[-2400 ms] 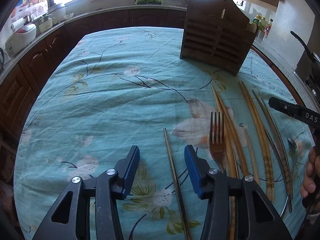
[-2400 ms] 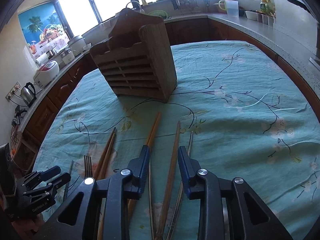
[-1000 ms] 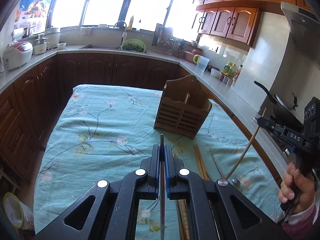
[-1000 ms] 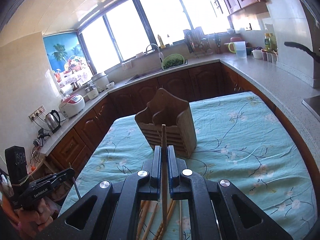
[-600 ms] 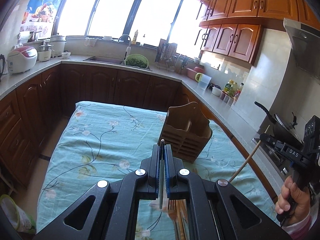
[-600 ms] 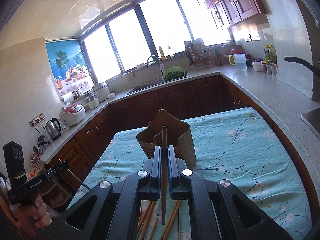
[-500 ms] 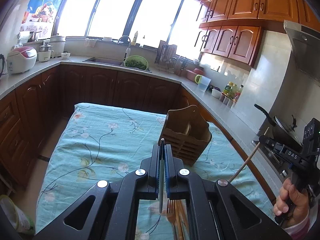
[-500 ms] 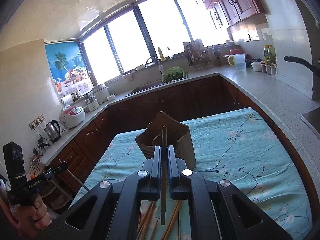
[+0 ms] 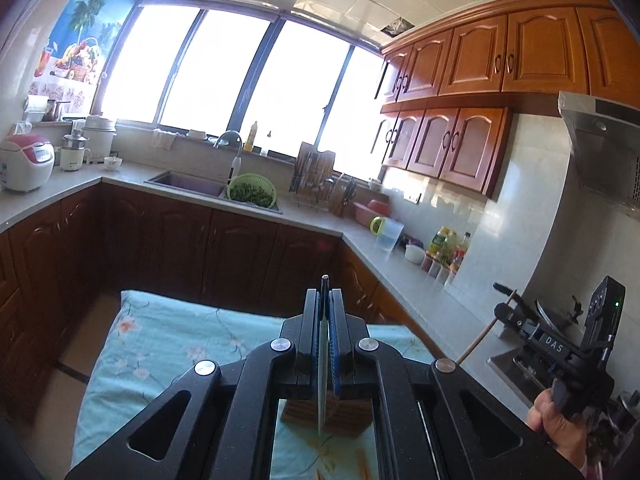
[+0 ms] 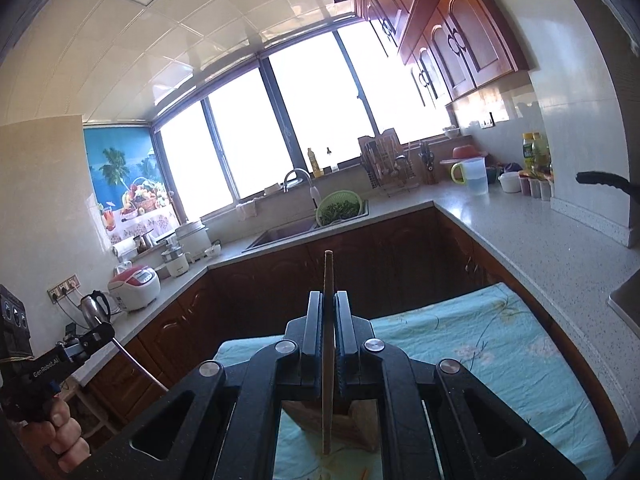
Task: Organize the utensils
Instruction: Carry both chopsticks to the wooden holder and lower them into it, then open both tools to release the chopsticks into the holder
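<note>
My left gripper (image 9: 324, 294) is shut on a thin metal chopstick (image 9: 322, 380) and holds it high above the table, nearly upright. My right gripper (image 10: 329, 296) is shut on a wooden chopstick (image 10: 328, 276), also held upright. The wooden utensil holder (image 9: 320, 416) shows below the left gripper, mostly hidden by its body; it also shows in the right wrist view (image 10: 352, 424) under the chopstick's lower end. The right gripper appears at the right of the left wrist view (image 9: 508, 312), and the left gripper at the left of the right wrist view (image 10: 102, 330).
The table has a teal flowered cloth (image 9: 160, 344). Some wooden chopsticks (image 9: 364, 466) lie on it near the front. Dark cabinets and a grey counter (image 10: 540, 248) ring the table, with a sink (image 9: 188, 184), a green colander (image 9: 252, 194) and a rice cooker (image 9: 24, 162).
Both grippers picked a chopstick off the cloth, closed on it and lifted. In the last half second both have risen and tilted up further, so the holder has dropped low behind the gripper bodies.
</note>
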Demonstrator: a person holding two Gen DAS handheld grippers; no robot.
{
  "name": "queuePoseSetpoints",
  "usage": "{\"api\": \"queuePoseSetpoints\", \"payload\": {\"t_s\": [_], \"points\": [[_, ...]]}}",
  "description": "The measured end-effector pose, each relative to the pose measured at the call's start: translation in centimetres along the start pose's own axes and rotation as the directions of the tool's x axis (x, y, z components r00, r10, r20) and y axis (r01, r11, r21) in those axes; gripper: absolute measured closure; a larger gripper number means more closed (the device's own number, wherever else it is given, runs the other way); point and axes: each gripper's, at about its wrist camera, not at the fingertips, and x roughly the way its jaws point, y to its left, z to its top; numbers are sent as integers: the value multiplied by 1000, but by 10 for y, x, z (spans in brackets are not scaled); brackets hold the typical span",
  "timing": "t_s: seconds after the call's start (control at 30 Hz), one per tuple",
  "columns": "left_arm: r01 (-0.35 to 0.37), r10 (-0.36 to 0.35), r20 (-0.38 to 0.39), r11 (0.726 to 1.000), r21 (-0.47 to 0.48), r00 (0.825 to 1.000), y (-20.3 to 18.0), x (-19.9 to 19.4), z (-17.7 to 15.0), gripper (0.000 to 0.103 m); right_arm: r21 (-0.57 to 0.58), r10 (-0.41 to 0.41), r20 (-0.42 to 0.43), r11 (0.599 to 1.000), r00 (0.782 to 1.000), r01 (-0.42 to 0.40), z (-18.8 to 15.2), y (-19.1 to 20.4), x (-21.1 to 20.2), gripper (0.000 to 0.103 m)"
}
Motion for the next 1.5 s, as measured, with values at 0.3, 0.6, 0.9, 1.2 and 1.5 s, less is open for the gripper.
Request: {"api": "queuePoseSetpoints", "payload": {"t_s": [0.3,0.6,0.9,1.2,1.5], "points": [[-27,29,27,999,-44,999,22,110,-23,100,-9,-60,6,998,998,60,-11,-10,60,98],[-64,58,-58,992,-106,997,45,206,-76,100,26,-84,-38,996,996,85,-54,-31,93,97],[-71,64,-125,996,-49,990,28,248,-72,99,23,-88,-73,996,993,90,-65,-35,103,97],[-70,64,-128,996,-46,990,31,229,-62,98,31,-83,-83,996,993,86,-63,-37,105,93],[-84,76,-117,994,-64,990,39,186,-60,38,80,-34,-9,996,999,35,-53,-43,69,17]]}}
